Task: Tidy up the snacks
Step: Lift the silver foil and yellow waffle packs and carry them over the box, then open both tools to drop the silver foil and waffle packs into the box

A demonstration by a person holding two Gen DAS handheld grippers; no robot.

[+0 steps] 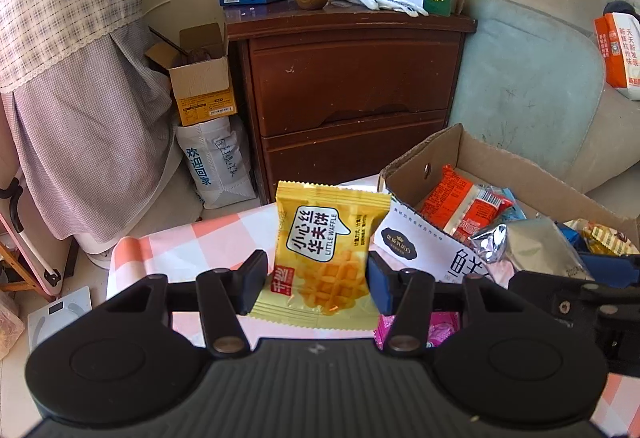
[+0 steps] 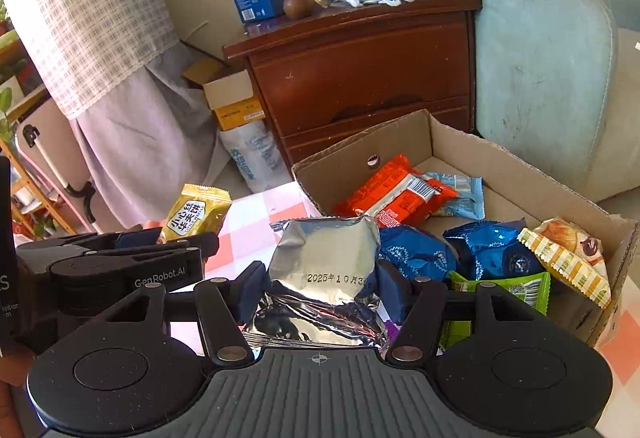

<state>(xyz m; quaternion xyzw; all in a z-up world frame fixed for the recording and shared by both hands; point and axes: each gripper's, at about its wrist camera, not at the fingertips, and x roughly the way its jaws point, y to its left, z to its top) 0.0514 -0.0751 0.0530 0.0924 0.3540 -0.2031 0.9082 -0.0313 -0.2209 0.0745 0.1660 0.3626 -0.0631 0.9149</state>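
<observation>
Crinkled silver foil, a packet showing only its plain back and a stamped date, is pinched by the right gripper above the counter beside the cardboard box; its front and name stay hidden. The left gripper has its fingers closed on a glossy yellow waffle packet, its lower edge cut off by the gripper body. Inside the box lie orange, blue and green wrappers, partly overlapped.

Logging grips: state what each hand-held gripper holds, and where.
Left hand-held gripper: yellow waffle packet, lower side edges. Right hand-held gripper: silver foil packet, lower sides.
</observation>
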